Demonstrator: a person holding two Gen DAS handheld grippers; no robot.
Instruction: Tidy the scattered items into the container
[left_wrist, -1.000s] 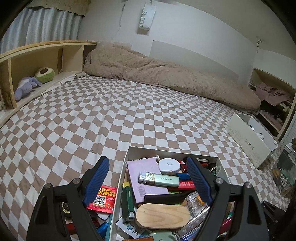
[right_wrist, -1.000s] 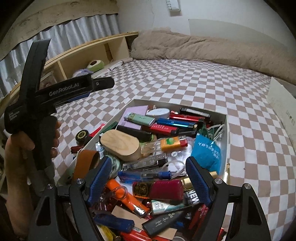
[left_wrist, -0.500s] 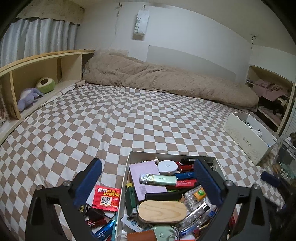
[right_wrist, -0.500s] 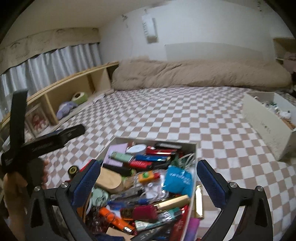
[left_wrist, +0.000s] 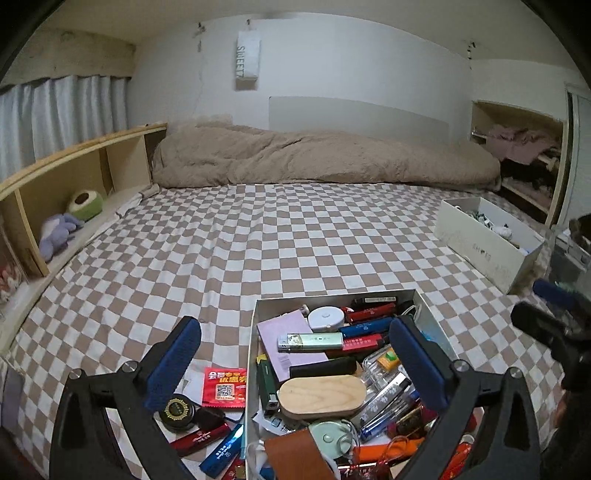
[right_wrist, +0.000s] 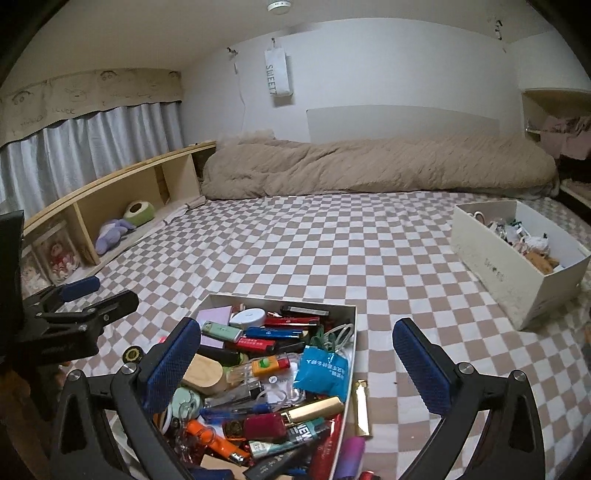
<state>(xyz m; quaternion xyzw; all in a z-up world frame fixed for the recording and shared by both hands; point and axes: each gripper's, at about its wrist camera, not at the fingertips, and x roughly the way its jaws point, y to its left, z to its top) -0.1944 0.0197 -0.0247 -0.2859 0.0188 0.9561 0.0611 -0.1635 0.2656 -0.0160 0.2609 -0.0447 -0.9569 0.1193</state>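
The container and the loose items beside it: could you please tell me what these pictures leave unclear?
- Container: near end cut off by the bottom edge, both views.
- Blue item outside it: partly cut off by the bottom edge, left wrist view.
- Gold stick: label too small, right wrist view.
- Lower layers: buried under the pile.

Checkered bed: crammed container; red packet; white box; duvet

Both tools wider apart, higher above box
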